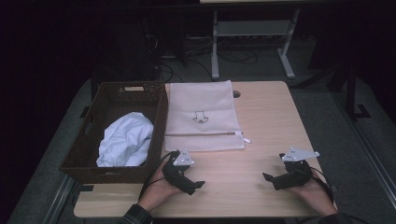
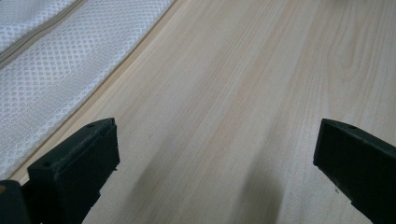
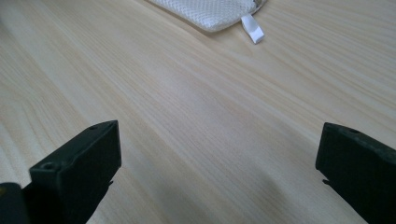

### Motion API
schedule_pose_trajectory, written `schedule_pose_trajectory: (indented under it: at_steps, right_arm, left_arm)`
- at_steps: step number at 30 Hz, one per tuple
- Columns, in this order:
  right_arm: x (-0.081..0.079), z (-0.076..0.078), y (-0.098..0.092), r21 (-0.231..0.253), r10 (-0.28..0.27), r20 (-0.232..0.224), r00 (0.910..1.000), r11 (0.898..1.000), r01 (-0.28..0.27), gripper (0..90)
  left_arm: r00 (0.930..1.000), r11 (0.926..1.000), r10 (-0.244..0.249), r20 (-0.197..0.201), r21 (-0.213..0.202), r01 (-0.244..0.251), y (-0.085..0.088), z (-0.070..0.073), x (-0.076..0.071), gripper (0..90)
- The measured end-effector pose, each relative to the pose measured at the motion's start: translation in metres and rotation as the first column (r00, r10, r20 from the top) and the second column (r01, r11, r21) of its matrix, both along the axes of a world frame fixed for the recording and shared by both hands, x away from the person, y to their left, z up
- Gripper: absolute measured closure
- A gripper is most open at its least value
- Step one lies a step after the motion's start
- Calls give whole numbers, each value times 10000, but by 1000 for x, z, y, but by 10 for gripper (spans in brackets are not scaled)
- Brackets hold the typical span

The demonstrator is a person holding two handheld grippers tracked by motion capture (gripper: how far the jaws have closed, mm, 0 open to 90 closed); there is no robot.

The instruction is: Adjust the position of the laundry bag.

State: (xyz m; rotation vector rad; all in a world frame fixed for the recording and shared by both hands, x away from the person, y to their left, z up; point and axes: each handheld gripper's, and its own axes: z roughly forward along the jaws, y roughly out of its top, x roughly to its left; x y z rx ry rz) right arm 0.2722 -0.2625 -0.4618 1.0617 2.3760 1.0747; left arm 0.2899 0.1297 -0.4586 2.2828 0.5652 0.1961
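While both grippers, left (image 1: 196, 185) and right (image 1: 267, 177), rested with fingers released and empty on the surface (image 1: 243, 163), you had yet to start, next reaching for the mesh bag (image 1: 203, 116).

My mesh laundry bag (image 2: 51, 65) cut off by the left gripper view's top and left edges, only its corner (image 3: 215, 11) inside my right gripper view, small print on it (image 1: 201, 116) too small to identify, white cloth (image 1: 126, 140) partly hidden behind the basket wall (image 1: 112, 170), room beyond the desk (image 1: 261, 116) too dark to make out.

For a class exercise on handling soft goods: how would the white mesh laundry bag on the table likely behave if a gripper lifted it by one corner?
The mesh laundry bag lies flat and thin, so it would probably droop limply. Its open weave looks light and easy to pinch. The zipper edge may hang stiffer.
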Motion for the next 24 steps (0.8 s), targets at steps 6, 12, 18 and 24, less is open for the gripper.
schedule_pose_trajectory:
  at_steps: [6,12,18,24]
  right_arm:
    - [0,2,-2,221,-38,57,10000,9998,36,0]
    - [-1,3,-3,416,-57,131,9999,9991,51,0]
    - [-1,4,-6,516,-68,113,9999,9987,62,0]
    - [0,3,-5,526,-18,82,10000,9986,13,0]
  left_arm:
    - [9999,9999,138,-44,-72,-138,1,1,3,0]
    - [9990,9990,392,-203,-212,-396,-1,2,10,0]
    - [9989,9990,443,-146,-92,-444,-8,3,16,0]
    - [9983,9985,541,-223,-65,-542,-12,2,19,0]
